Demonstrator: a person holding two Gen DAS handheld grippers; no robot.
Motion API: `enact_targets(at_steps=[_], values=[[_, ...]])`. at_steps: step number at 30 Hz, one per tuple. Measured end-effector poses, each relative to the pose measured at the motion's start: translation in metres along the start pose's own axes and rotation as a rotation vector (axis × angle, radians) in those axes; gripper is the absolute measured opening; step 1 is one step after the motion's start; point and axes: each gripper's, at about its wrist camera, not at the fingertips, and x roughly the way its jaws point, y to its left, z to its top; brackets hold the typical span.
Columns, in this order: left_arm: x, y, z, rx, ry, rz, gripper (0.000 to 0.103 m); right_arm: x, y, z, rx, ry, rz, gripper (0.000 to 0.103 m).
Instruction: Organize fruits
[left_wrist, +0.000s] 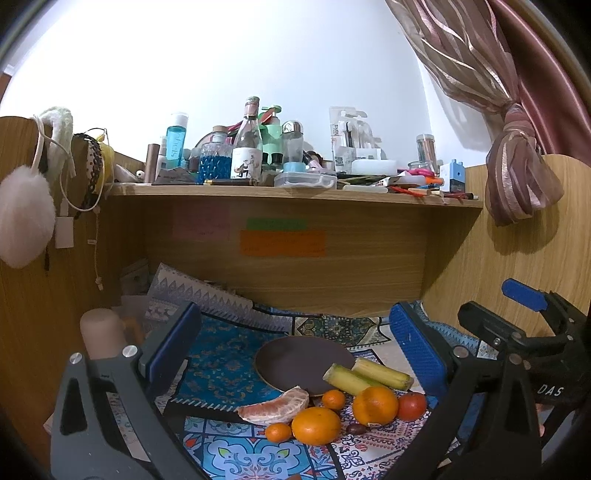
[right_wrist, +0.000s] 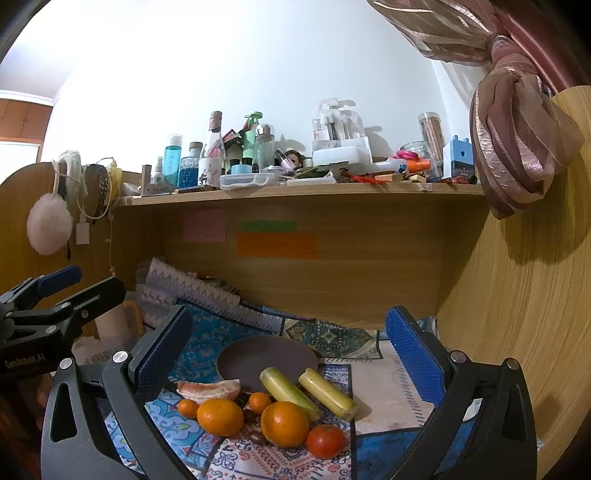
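Note:
A dark brown plate (left_wrist: 299, 360) (right_wrist: 258, 360) lies on the patterned cloth. In front of it sit two oranges (left_wrist: 316, 425) (left_wrist: 375, 405), two small mandarins (left_wrist: 333, 400) (left_wrist: 279, 432), a red tomato (left_wrist: 412, 406) (right_wrist: 325, 441), a peeled citrus segment (left_wrist: 275, 406) (right_wrist: 208, 389), two green-yellow stalk pieces (left_wrist: 382, 374) (right_wrist: 327, 393) and small dark fruits (left_wrist: 356, 429). My left gripper (left_wrist: 295, 347) is open and empty above the fruit. My right gripper (right_wrist: 291, 350) is open and empty too; it also shows at the right of the left wrist view (left_wrist: 524, 295).
A wooden shelf (left_wrist: 295, 192) crowded with bottles and boxes runs across the back. Wooden side walls (right_wrist: 517, 314) close in both sides. Folded patterned cloth (left_wrist: 207, 295) and a pale cylinder (left_wrist: 101, 332) lie at the left. A tied curtain (right_wrist: 517, 140) hangs at the right.

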Motion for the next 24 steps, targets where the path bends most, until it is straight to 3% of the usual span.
enact_targets(at_steps=[24], values=[[0.0025, -0.0017, 0.0021, 0.002, 0.0, 0.007, 0.103, -0.0005, -0.0021, 0.0003, 0.02, -0.006, 0.008, 0.103]])
